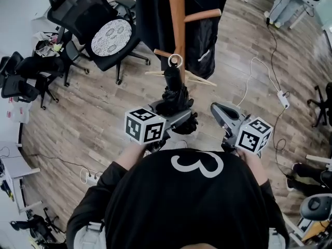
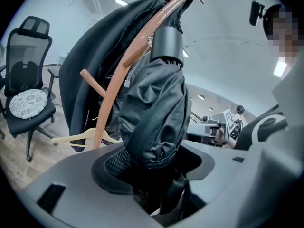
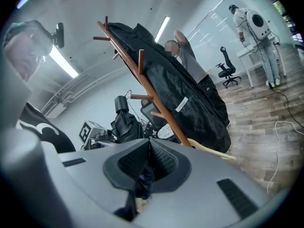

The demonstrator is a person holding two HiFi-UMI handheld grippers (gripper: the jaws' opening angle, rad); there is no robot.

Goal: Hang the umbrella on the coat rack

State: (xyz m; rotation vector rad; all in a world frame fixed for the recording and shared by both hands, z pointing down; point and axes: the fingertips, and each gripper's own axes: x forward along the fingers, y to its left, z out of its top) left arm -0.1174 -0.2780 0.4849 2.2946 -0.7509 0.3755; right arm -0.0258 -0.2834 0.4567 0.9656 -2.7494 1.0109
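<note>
The left claw (image 2: 152,175) clamps the folded black umbrella (image 2: 153,115); its handle loop (image 1: 175,60) sits ahead, beside a coat rack (image 1: 177,14) peg (image 1: 164,53). The right claw (image 3: 146,160) is closed and empty. The loop may miss the peg, or the soft canopy may slip.

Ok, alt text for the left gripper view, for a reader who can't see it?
The left gripper is shut on a folded black umbrella, held in front of a wooden coat rack draped with a dark coat.

Black office chair (image 1: 78,4), round patterned cushion (image 1: 111,37) on seat. Dark coat (image 1: 150,14) hanging. Pale wooden hanger (image 1: 205,80) on wood floor (image 1: 88,123). White power strip (image 1: 283,99) at right.
</note>
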